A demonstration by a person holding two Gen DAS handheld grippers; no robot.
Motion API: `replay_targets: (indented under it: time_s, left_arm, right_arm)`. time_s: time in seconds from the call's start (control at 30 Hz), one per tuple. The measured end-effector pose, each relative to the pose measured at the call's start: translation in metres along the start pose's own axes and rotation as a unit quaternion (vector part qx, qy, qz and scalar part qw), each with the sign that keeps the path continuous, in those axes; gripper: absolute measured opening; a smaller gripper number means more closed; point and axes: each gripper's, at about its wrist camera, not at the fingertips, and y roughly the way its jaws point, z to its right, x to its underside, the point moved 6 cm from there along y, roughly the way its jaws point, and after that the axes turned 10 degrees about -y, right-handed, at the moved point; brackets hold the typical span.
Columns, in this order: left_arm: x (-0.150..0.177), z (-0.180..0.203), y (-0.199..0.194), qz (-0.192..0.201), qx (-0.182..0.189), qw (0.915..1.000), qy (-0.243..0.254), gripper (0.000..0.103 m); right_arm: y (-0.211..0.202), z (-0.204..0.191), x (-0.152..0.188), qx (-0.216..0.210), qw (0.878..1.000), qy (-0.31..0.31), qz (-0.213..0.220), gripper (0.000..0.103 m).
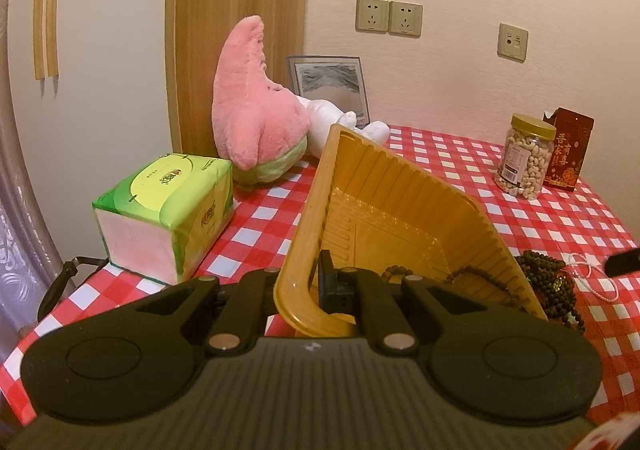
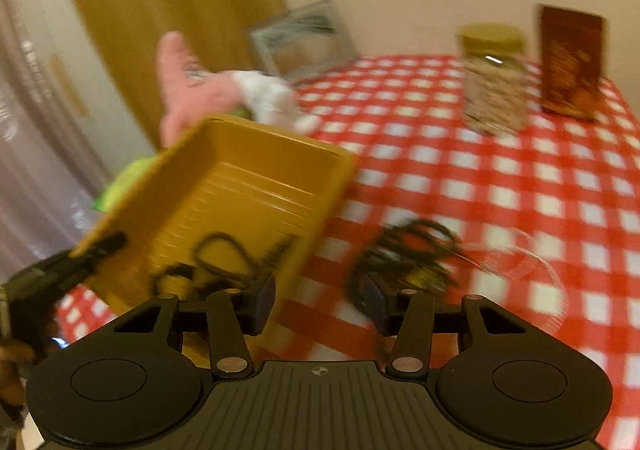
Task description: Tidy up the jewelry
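Tray (image 1: 404, 210): I am pinching its rim in my left gripper (image 1: 308, 286), tilted, bracelets inside.
Beads (image 2: 404, 258): lying on cloth beside it.
Right gripper (image 2: 320, 302): spread, empty.
Next: closing squarely on beads.

Yellow ribbed plastic tray (image 1: 384, 210), tilted steeply with one corner raised, filling the centre of the left wrist view. Dark bead bracelets (image 1: 476, 278) gathered low inside it, at lower centre. Further dark bead strings (image 1: 552, 286) heaped on the checked cloth just beside the tray's right wall, with a thin white bead strand (image 1: 596, 282) looped further right.
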Motion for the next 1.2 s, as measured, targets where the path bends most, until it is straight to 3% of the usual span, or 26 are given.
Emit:
replay_targets:
  time_s: [0.17,0.33,0.47,0.57,0.87,1.2]
  left_arm:
    - [0.001,-0.001,0.000,0.000,-0.003,1.0000,-0.001,0.006]
    - [0.003,-0.002,0.001,-0.002,-0.005,1.0000,-0.008,0.006]
    - [0.003,-0.003,0.001,-0.003,-0.006,0.9999,-0.009,0.006]
    - [0.003,-0.003,0.001,-0.003,-0.006,0.9999,-0.008,0.006]
    - [0.004,-0.004,0.003,-0.004,-0.015,0.9998,-0.011,0.007]
    - [0.004,-0.004,0.004,-0.007,-0.018,0.9997,-0.011,0.007]
  right_arm:
    - [-0.013,0.045,0.018,0.048,0.999,0.014,-0.016,0.049]
    - [-0.016,0.070,0.028,0.070,0.997,0.004,-0.015,0.047]
    - [-0.002,0.071,0.027,0.069,0.997,-0.036,-0.016,0.030]
    - [0.011,0.068,0.025,0.063,0.995,-0.073,-0.015,0.023]
    - [0.056,0.065,0.020,0.044,0.987,-0.149,-0.032,0.020]
    - [0.084,0.065,0.014,0.024,0.983,-0.179,-0.044,0.014]
